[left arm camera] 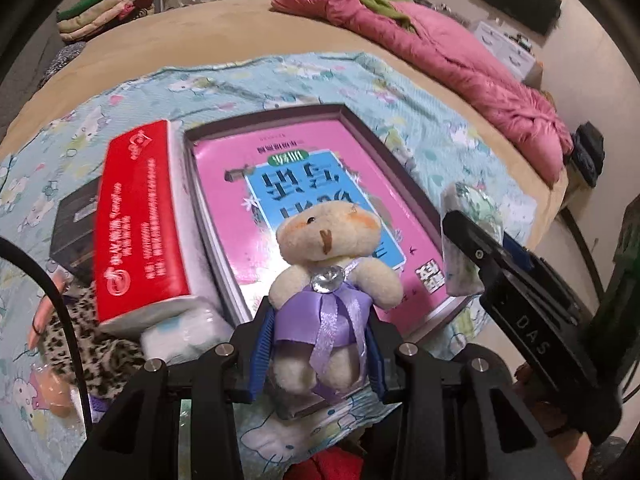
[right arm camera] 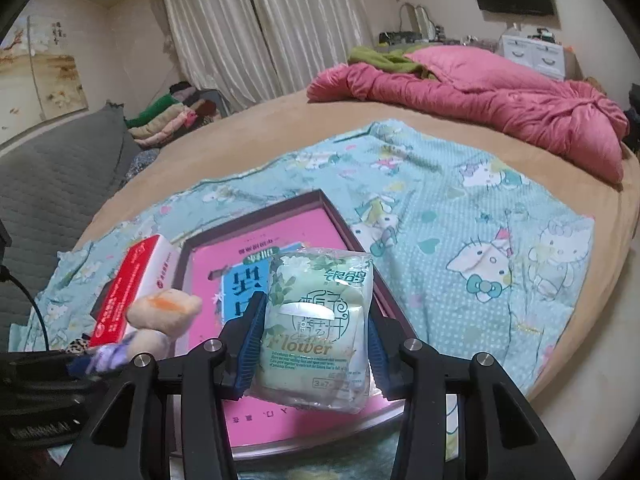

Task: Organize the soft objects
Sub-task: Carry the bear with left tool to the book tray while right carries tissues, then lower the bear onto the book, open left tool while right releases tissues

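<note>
Red-and-white soft tissue pack (left arm camera: 140,224) lies at the far left on the turquoise cartoon-print cloth (left arm camera: 400,92) spread over the tan bed (left arm camera: 224,24), just beside the dark-rimmed shallow box (left arm camera: 360,120) that holds a pink-and-blue printed book (left arm camera: 224,168).

Left tongs (left arm camera: 320,344) grip the small cream plush bear in a lilac satin dress (left arm camera: 328,264) at the waist, blue pads (left arm camera: 262,344) pressing both flanks. The bear is held upright above the near edge of the box, evidently in carriage toward a place in it. Its pile is fluffy, the cheeks tinted orange, a clear gem at the collar; the body looks readily compressible.

Right tongs (right arm camera: 312,344) clamp a pale green plastic-wrapped tissue packet marked "Flower" (right arm camera: 320,320) across its width, likewise above the box. The film wrapper is glossy and creased, so slippage under a light grip is possible.

Pink quilt (right arm camera: 480,96) lies bunched at the far right of the bed, well apart.
</note>
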Tool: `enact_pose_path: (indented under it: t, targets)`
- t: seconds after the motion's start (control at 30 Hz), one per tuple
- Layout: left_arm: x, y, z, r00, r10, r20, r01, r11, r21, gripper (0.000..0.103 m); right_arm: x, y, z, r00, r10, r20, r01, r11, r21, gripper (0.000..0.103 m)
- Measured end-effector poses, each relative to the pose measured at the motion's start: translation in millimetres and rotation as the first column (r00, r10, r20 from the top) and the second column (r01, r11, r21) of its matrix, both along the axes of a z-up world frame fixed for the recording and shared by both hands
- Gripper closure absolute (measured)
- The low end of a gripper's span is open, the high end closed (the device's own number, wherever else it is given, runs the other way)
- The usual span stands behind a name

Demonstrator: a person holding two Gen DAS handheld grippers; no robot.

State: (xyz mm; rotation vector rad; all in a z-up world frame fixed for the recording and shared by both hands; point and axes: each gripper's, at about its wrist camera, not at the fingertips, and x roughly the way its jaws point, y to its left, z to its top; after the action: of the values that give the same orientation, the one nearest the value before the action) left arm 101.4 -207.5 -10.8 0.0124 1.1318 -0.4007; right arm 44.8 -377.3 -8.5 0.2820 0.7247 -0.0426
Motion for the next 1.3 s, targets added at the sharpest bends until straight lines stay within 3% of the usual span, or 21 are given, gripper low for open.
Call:
enact_pose_path:
  t: [0.57,1.3]
  targets:
    - [3,-26,-42,0.997,-0.049,-0.064,0.053,0.997,0.064,0.063,16,-8,-40,0.992,0.013,-0.127,-0.009,0.999,0.036,0.056]
    - [2,-27,-56,0.994,-0.049,-0.101,0.057,0.995,0.083,0.061,23,-8,-54,0.98,-0.016,-0.199,0.02,1.0,0.016,0.051]
